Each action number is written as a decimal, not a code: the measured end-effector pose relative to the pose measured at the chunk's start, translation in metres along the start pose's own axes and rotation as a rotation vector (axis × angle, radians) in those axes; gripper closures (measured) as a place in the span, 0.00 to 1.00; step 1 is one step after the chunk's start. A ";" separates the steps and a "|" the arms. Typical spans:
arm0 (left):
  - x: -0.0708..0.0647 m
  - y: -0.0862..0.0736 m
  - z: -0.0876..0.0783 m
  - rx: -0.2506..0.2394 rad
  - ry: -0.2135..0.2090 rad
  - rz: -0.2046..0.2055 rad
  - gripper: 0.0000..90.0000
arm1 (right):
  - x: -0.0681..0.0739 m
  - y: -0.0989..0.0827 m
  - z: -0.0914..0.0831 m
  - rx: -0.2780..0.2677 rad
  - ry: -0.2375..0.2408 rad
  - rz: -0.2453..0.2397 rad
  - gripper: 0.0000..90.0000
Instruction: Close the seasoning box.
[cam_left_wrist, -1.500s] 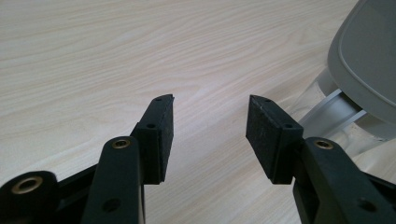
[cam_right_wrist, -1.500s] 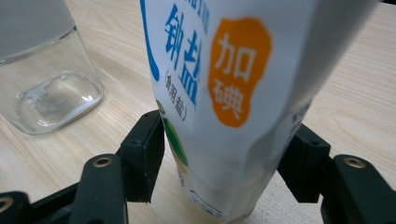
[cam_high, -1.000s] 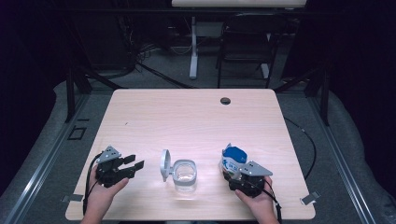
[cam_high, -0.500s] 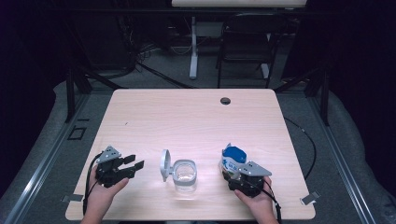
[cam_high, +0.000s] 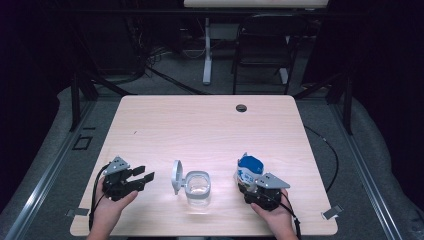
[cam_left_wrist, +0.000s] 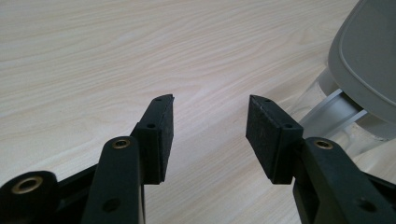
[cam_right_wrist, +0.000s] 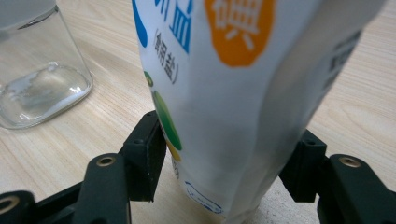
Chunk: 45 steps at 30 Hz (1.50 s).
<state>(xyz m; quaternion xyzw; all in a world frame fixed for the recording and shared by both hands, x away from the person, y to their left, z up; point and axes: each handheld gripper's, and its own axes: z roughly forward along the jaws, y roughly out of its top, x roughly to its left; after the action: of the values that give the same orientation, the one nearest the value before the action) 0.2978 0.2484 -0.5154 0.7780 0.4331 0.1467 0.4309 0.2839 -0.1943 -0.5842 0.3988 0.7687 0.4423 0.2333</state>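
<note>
Fingers (cam_right_wrist: 148, 154) of the right gripper (cam_high: 253, 186) clamped a salt bag (cam_high: 248, 169) near the table's (cam_high: 210, 120) front edge; the left gripper (cam_high: 141, 179) gaped wide beside a glass jar (cam_high: 197, 187)

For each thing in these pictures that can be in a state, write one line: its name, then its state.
glass jar: upright, open
jar lid: flipped up, hinged at the jar's left
salt bag: upright, top open, gripped near its base
left gripper: open, nothing between the jaws
right gripper: shut on the salt bag
</note>
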 end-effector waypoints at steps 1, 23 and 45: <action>0.000 0.000 0.000 0.000 0.000 0.000 0.58 | 0.000 0.000 0.000 0.000 0.000 0.000 0.45; 0.001 0.000 -0.001 -0.004 0.002 -0.003 0.58 | 0.003 0.001 -0.001 0.002 -0.002 -0.004 0.50; 0.000 0.001 -0.003 -0.010 0.002 -0.003 0.58 | 0.006 0.010 -0.013 -0.030 -0.015 -0.024 0.51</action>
<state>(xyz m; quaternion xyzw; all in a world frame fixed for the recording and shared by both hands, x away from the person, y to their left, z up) 0.2966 0.2493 -0.5131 0.7750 0.4341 0.1491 0.4344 0.2752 -0.1929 -0.5690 0.3893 0.7648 0.4480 0.2506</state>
